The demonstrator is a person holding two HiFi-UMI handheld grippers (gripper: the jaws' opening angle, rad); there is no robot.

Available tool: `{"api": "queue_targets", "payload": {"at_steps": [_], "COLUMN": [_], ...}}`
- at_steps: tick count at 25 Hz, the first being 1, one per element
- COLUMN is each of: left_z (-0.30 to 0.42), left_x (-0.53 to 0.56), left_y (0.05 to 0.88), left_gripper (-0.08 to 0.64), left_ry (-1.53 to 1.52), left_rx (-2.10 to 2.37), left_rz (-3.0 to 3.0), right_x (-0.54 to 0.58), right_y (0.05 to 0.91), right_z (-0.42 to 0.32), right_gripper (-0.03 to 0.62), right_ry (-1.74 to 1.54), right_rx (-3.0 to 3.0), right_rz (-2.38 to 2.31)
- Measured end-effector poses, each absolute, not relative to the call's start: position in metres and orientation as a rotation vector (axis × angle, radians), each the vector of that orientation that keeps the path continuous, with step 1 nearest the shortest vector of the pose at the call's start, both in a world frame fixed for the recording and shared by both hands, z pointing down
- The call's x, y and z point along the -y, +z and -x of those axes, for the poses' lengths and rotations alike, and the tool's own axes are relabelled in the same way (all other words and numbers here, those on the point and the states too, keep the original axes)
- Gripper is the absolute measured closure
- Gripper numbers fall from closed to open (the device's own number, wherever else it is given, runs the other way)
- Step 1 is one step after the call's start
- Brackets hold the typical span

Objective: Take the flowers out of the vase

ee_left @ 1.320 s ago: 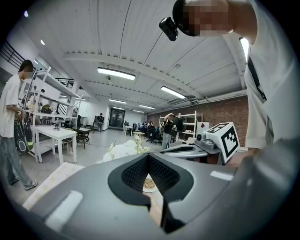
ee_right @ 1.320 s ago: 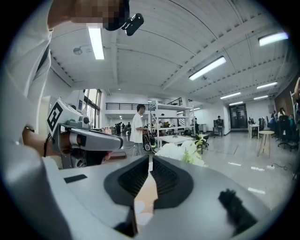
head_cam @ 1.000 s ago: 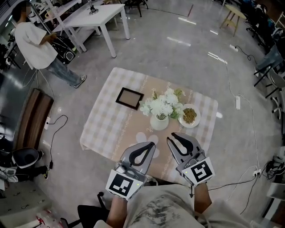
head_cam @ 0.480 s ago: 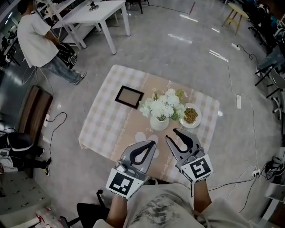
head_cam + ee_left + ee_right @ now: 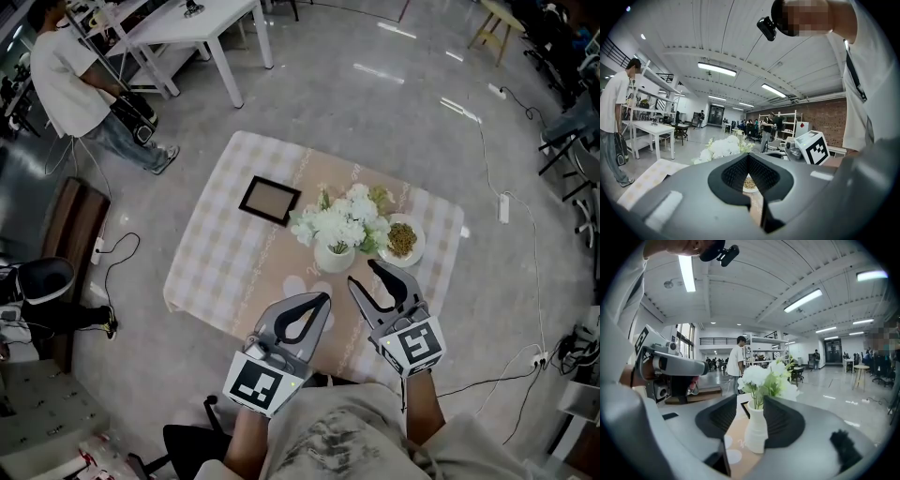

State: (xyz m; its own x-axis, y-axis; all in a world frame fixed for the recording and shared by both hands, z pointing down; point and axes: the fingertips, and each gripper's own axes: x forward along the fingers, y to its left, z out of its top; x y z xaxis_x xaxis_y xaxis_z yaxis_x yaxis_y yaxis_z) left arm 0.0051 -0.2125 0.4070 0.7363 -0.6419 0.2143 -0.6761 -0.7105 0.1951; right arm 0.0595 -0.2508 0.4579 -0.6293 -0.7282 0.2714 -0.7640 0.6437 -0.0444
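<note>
Flowers, white and leafy, stand upright in the small white ceramic vase on the checked table, just ahead of our right gripper, whose jaws have just been opening with nothing between them, while our left gripper, closed and empty, is slightly farther.

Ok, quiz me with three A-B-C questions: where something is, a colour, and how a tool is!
1. In the head view, the plate is: A. under the vase B. left of the vase C. right of the vase
2. The flowers are: A. red B. white C. blue
3. The left tool is: A. shut B. wide open C. gripping flowers
Answers: 1 C, it sits at the vase's right. 2 B, the blooms are white. 3 A, its jaws meet with nothing held.
</note>
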Motion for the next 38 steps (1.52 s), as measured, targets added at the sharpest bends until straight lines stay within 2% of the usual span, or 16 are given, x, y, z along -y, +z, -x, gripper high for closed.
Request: {"api": "queue_targets", "payload": {"at_steps": [28, 38], "left_z": [-0.012, -0.015], "left_x": [0.218, 0.221], "left_y": [0.417, 0.422], "left_gripper": [0.552, 0.552], "left_ry": [0.206, 0.214], "left_rx": [1.013, 1.010], "left_rz": [-2.662, -2.650], "right_x": [0.282, 0.299], "right_y": [0.482, 0.488], "right_z": [-0.066, -0.065], "right_gripper": [0.304, 0.245], "right_ry": [0.296, 0.354], "right_rx": [2.683, 2.720], "right_rz": [-1.287, -1.277]}}
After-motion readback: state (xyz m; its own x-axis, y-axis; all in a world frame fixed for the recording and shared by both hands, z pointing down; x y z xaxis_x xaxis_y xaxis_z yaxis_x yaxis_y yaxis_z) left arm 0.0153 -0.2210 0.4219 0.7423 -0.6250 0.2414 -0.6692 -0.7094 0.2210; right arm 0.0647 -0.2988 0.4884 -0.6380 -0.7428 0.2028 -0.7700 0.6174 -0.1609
